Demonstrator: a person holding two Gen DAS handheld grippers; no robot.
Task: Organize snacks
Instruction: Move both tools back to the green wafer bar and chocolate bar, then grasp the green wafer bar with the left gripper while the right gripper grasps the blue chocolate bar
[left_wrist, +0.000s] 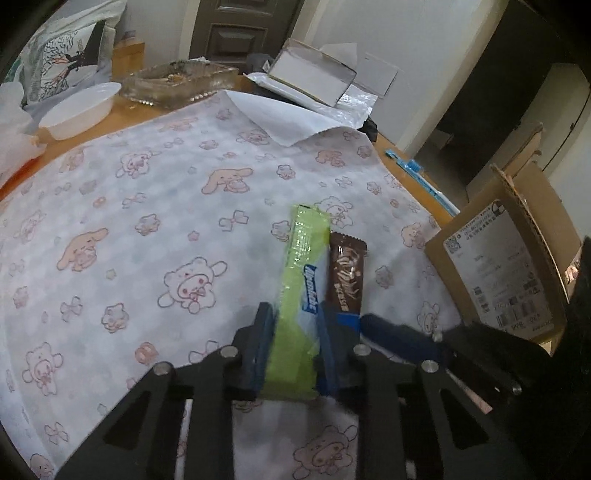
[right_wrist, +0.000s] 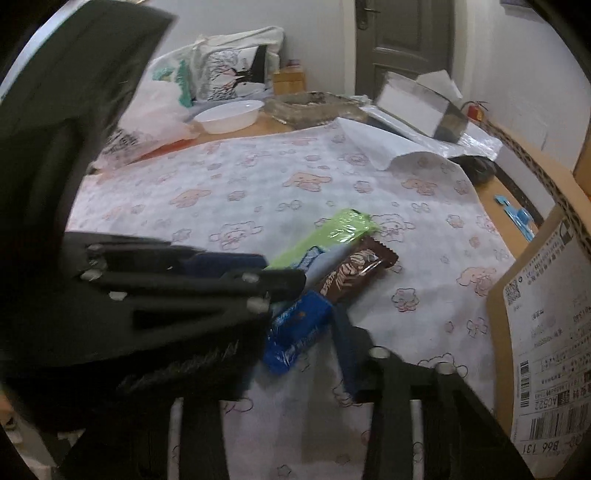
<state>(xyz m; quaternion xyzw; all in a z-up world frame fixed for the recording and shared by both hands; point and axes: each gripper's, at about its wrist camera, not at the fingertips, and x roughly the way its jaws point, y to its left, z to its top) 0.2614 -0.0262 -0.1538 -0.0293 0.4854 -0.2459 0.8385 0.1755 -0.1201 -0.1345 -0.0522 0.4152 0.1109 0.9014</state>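
1. Green pack (left_wrist: 304, 273): lying lengthwise on the printed cloth (left_wrist: 147, 206), its near end sitting between the fingers of the left gripper (left_wrist: 293, 343). The fingers are pressing both long edges, so the gripper is clamping it. Likely light, with a crinkly, slick film wrapper; a grip across the width near one end looks sound, though hard squeezing may be crushing the contents.
2. Brown bar (left_wrist: 345, 275): lying just beside the green pack on its right, parallel, apparently touching along one edge. Probably light and stiff, possibly brittle; best taken across the short width at mid-length.
3. Blue pack (right_wrist: 299, 330): lying near the brown bar's near end, sitting between the fingers of the right gripper (right_wrist: 306, 343). One finger is hiding behind the left gripper's body, so I cannot tell whether this gripper is closing on it. Glossy film, likely slippery.
4. Cardboard box (left_wrist: 517, 266): standing at the table's right edge, near the snacks; possibly the destination.
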